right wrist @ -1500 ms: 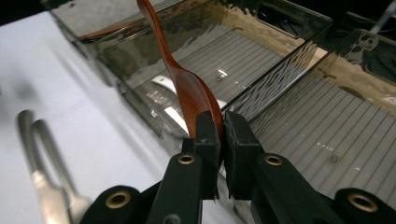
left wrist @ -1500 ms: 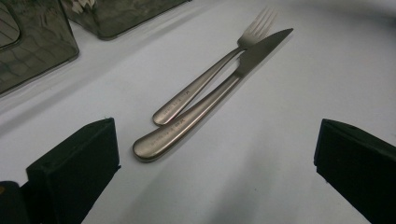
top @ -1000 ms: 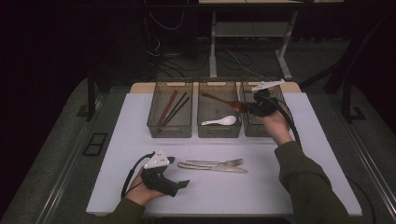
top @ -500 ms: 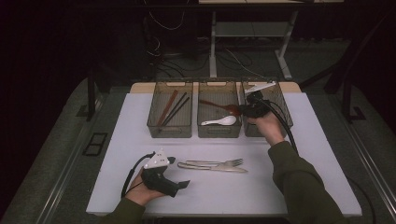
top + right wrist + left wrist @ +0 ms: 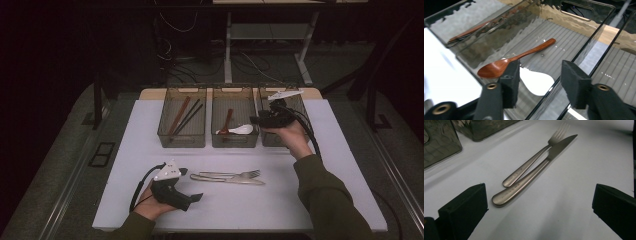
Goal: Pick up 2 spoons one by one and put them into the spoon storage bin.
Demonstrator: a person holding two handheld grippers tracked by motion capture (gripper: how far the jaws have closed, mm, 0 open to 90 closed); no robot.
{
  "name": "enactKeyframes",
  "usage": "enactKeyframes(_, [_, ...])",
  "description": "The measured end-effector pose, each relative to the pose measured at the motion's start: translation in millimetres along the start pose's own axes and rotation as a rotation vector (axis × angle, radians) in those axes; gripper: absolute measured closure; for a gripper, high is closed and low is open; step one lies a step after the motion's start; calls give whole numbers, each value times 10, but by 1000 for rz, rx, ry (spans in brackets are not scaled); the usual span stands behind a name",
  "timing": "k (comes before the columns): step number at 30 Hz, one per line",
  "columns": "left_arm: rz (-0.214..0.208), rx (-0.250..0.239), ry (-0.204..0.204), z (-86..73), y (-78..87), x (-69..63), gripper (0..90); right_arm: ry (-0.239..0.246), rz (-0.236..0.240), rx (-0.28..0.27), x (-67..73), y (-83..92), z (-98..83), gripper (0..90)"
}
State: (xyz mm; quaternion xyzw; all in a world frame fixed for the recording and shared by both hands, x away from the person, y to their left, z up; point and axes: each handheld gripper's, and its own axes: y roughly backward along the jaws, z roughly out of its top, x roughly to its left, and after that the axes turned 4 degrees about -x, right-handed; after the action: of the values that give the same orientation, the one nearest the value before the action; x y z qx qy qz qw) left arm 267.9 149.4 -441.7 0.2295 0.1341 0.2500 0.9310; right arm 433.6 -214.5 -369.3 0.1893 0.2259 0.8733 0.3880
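Right gripper: I read its jaws as half spread, just been opening, nothing pinched between them; the white spoon lies loose below the gap on the floor of the middle bin.
White spoon, position: beside the wooden spoon, the two bowls close together; I cannot tell whether they touch.
Risk one: my outer jaw hangs over the wall shared with the right-hand bin. Pulling back low could catch that wall and drag the bins across the table.
Risk two: a sideways exit could sweep the white spoon against the wooden one.
Left gripper: jaws spread wide, empty, resting low on the table with the fork and knife just ahead.
Risk three: these two lie side by side and touching; in my judgement a careless pinch takes both, or skids one off.
Chopsticks: in the left bin, well apart from either gripper.
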Motion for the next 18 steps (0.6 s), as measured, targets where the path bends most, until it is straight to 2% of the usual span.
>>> enactKeyframes(4, [0, 2, -2, 1, -2, -1, 0, -15, 52, -33, 12, 106, -28, 415])
enactKeyframes(10, [0, 4, -2, 3, 1, -3, 0, -2, 85, -60, 53, 242, -59, 360])
enactKeyframes(18, [1, 4, -2, 1, 6, -5, 0, 36, 74, -100, 109, 414, -161, 283])
